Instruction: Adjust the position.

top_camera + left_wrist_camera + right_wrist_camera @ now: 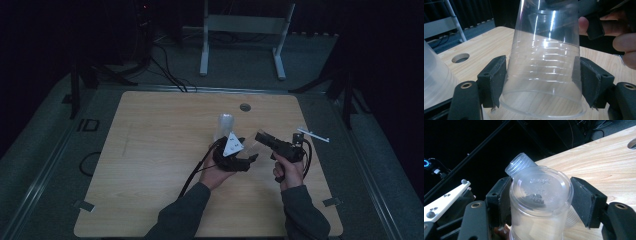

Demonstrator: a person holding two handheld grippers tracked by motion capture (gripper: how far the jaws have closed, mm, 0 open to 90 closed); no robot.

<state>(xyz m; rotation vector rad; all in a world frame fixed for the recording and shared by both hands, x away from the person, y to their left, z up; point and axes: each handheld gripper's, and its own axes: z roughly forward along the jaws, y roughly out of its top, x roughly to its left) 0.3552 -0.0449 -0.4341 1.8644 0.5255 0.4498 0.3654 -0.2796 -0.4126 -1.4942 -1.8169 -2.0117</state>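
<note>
A clear plastic cup (251, 146) is held level above the wooden table (150, 150), between my two grippers. In the left gripper view the cup (544, 62) has its rim toward the camera, and both pads of my left gripper (541, 82) press on its ribbed wall. My left gripper (246, 159) sits under the grey three-cornered plate (233, 145). The right gripper view shows the cup's base (540, 192) facing the camera, with my right gripper (540, 200) shut around that end. My right gripper (262, 137) comes in from the right.
A second clear cup (225, 124) stands upside down on the table just behind the left gripper. A round hole (245, 107) is near the table's far edge. A thin white strip (312, 135) lies at the right edge. A white stand (245, 30) is on the floor beyond.
</note>
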